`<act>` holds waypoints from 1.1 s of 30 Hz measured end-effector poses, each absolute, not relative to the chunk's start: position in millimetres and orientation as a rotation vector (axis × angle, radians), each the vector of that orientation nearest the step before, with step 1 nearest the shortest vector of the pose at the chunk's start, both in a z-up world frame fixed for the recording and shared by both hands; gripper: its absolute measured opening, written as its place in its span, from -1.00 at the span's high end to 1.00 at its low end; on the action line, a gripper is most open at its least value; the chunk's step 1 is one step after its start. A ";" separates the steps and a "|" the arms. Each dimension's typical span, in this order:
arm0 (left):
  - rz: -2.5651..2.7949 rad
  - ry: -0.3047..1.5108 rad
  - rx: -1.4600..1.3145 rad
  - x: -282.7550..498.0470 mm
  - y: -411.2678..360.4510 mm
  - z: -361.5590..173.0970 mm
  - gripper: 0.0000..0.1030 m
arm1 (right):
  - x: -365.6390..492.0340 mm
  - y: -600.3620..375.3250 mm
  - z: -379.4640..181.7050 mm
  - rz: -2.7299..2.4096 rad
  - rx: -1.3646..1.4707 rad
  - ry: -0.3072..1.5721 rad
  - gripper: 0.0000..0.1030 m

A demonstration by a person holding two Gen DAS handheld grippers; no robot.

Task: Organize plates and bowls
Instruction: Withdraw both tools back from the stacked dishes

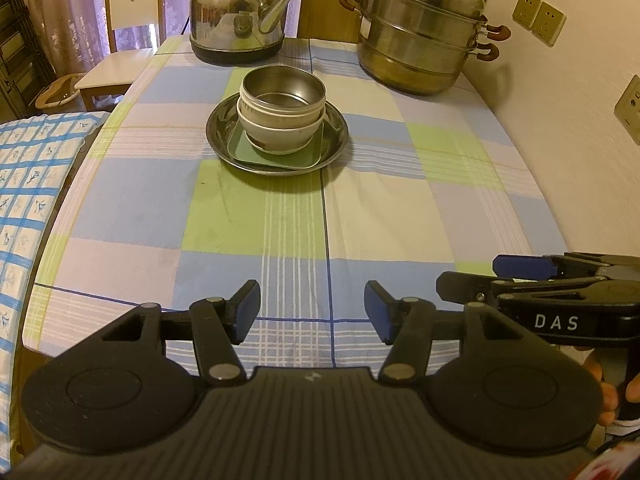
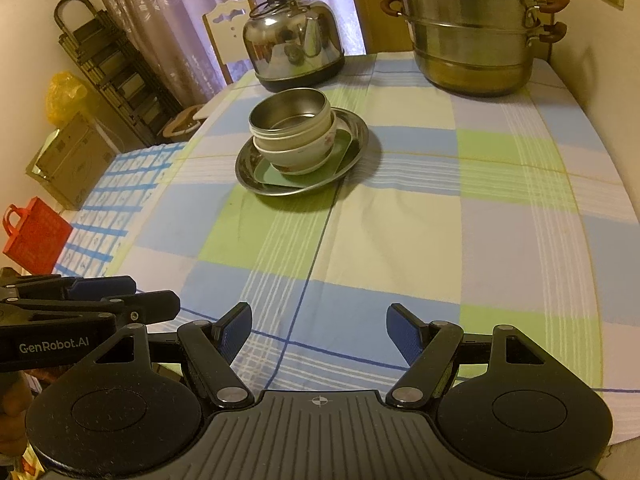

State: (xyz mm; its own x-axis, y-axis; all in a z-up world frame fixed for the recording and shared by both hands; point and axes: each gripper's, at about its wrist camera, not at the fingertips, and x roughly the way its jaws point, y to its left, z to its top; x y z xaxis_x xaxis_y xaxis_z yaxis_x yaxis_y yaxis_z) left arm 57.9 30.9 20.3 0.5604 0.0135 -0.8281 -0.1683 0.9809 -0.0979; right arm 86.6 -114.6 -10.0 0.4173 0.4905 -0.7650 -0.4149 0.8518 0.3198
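One stack stands mid-table: a round steel plate (image 1: 338,136) at the bottom, a green square plate (image 1: 240,150) on it, then a white bowl (image 1: 280,134) with a steel bowl (image 1: 284,90) nested on top. The right wrist view shows the same steel plate (image 2: 358,132), green plate (image 2: 262,172), white bowl (image 2: 304,152) and steel bowl (image 2: 290,112). My left gripper (image 1: 312,312) hangs open over the near table edge, well short of the stack, with nothing between its fingers. My right gripper (image 2: 320,332) is open and empty too, beside the left one.
A steel kettle (image 1: 240,16) and a tiered steel steamer pot (image 1: 424,32) stand at the table's far end. A white chair (image 1: 124,40) is beyond the left corner. A wall with sockets (image 1: 540,18) runs along the right. A blue-checked cloth (image 1: 28,208) lies left of the table.
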 end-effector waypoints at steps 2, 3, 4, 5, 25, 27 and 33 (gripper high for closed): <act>0.107 0.971 -0.174 57.6 31.2 20.3 -0.07 | 87.8 -116.6 -10.4 0.570 0.084 0.989 -0.44; 0.107 0.971 -0.174 58.3 30.6 20.2 -0.07 | 87.6 -116.2 -10.4 0.569 0.085 0.989 -0.44; 0.108 0.971 -0.173 58.5 29.9 20.2 -0.07 | 87.6 -115.9 -10.4 0.569 0.086 0.990 -0.44; 0.108 0.971 -0.173 59.0 29.2 20.4 -0.07 | 87.9 -116.5 -10.4 0.568 0.086 0.991 -0.44; 0.124 0.973 -0.178 64.2 28.6 18.9 -0.07 | 90.3 -119.5 -10.9 0.578 0.079 0.993 -0.44; 0.125 0.973 -0.177 64.4 28.9 18.9 -0.07 | 90.4 -119.3 -11.0 0.580 0.076 0.993 -0.44; 0.133 0.973 -0.180 63.7 31.5 18.5 -0.07 | 93.4 -113.9 -11.0 0.587 0.070 0.998 -0.44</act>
